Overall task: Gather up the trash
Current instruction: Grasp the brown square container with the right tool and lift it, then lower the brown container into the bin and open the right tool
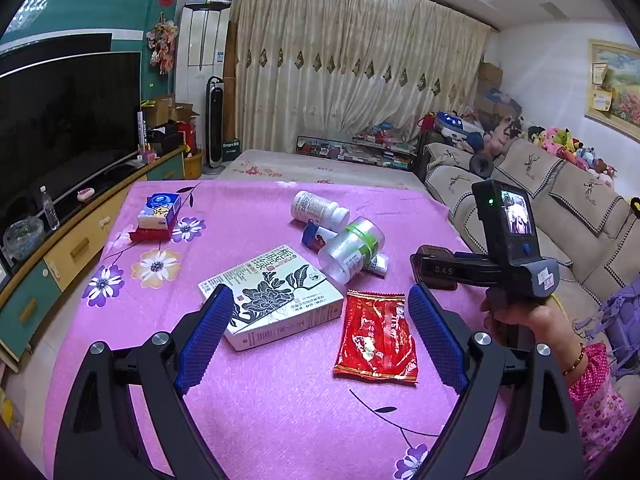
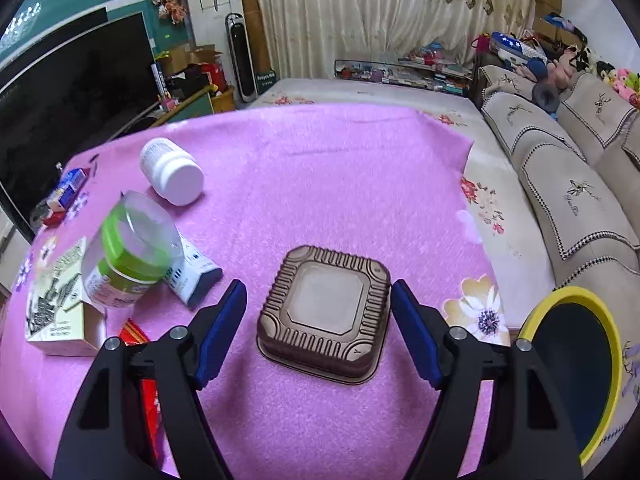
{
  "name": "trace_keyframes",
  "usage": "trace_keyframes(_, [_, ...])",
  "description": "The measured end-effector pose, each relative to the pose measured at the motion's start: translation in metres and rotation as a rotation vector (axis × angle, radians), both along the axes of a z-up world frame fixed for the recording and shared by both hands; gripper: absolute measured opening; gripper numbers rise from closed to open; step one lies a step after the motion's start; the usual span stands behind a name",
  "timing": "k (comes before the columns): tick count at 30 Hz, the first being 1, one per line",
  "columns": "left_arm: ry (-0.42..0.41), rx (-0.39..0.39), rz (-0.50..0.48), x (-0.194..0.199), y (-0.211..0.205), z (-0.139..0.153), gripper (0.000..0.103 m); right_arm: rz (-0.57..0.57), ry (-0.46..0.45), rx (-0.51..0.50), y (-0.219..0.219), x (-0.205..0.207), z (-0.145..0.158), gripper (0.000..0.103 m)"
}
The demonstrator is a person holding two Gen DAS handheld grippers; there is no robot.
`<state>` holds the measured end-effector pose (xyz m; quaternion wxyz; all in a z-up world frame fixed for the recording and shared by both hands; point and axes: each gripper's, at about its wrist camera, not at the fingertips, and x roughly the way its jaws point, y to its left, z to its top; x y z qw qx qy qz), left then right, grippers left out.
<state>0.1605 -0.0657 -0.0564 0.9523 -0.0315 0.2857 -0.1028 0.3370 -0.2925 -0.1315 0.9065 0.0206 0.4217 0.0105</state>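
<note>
A brown ribbed plastic tray [image 2: 324, 312] lies upside down on the pink cloth [image 2: 328, 168]. My right gripper [image 2: 319, 292] is open and straddles it, blue pads on either side with a thin gap. In the left wrist view the right gripper [image 1: 434, 268] sits at the table's right edge, held by a hand [image 1: 520, 316]. My left gripper [image 1: 320, 296] is open above a white flower-printed box [image 1: 272, 300] and a red wrapper [image 1: 376, 336], gripping neither. Farther back lie a white pill bottle [image 1: 318, 210] and a clear jar with a green band [image 1: 352, 248].
A yellow-rimmed bin [image 2: 568, 294] stands off the table at lower right. A small tube box [image 2: 196, 276] lies beside the jar, and a tissue pack [image 1: 158, 210] at the far left. A sofa [image 1: 560, 200] runs along the right, a TV cabinet [image 1: 80, 240] along the left.
</note>
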Motion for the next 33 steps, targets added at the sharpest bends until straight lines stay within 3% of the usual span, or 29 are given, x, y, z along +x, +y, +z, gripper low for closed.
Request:
trace_keyframes(3, [0.006, -0.002, -0.001, 0.002, -0.001, -0.003, 0.088, 0.008, 0.01, 0.001, 0.002, 0.002, -0.005, 0.07])
trace_keyframes(5, [0.009, 0.0, -0.001, 0.002, -0.003, -0.004, 0.088, 0.011, 0.013, -0.004, 0.003, 0.003, -0.007, 0.062])
trace_keyframes(19, [0.029, 0.029, -0.027, 0.004, -0.019, -0.012, 0.088, -0.034, -0.068, 0.009, -0.028, -0.043, 0.022, 0.061])
trace_keyframes(26, [0.057, 0.042, -0.058, 0.008, -0.033, -0.022, 0.088, -0.191, -0.121, 0.012, -0.098, -0.092, 0.035, 0.061])
trace_keyframes(33, [0.068, 0.06, -0.08, 0.009, -0.047, -0.026, 0.088, -0.388, -0.068, 0.037, -0.183, -0.131, 0.004, 0.061])
